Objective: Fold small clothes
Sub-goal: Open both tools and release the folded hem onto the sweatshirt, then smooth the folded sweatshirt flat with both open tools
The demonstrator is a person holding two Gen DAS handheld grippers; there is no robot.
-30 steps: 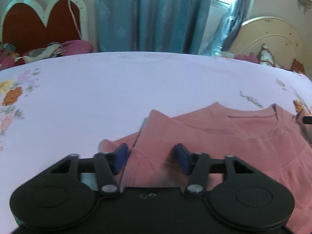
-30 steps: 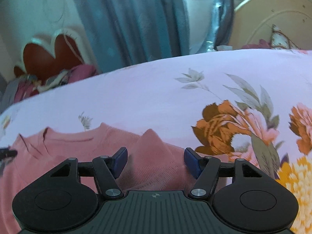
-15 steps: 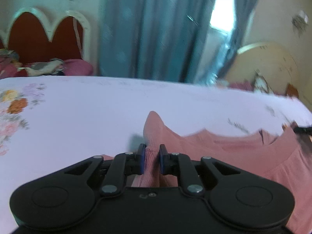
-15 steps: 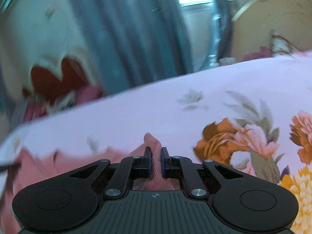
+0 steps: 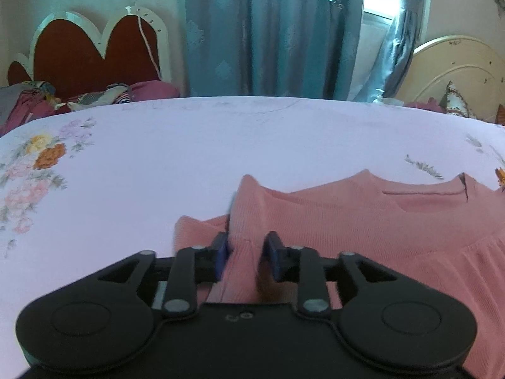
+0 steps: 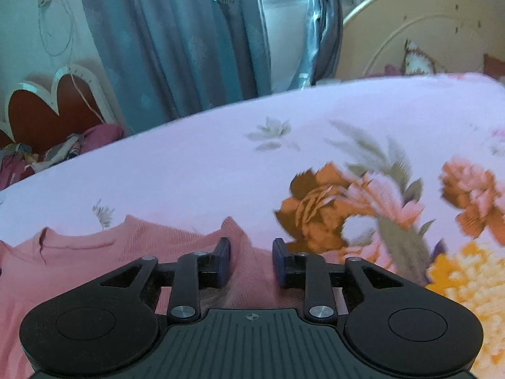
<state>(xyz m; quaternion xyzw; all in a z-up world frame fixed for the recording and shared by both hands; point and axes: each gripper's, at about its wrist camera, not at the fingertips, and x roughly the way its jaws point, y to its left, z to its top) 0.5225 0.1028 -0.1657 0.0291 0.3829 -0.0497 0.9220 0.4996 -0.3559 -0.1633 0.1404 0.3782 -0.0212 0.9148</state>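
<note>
Here the left gripper [image 5: 245,254] has its jaws opening, a ridge of the pink garment [image 5: 363,221] lying between the blue pads [image 5: 222,252] with a gap showing beside the right-hand pad, so the cloth is no longer pinched. The right gripper [image 6: 251,261] is likewise opening, narrow still, with a fold of the same pink garment [image 6: 132,246] between its fingers but not pressed. The garment lies flat on the bed's lilac floral sheet [image 5: 189,158], its neckline toward the far side and both shoulder corners folded inward. Beyond the bed hang teal curtains [image 5: 268,31], with a red scalloped headboard [image 5: 82,53] to the left.
</note>
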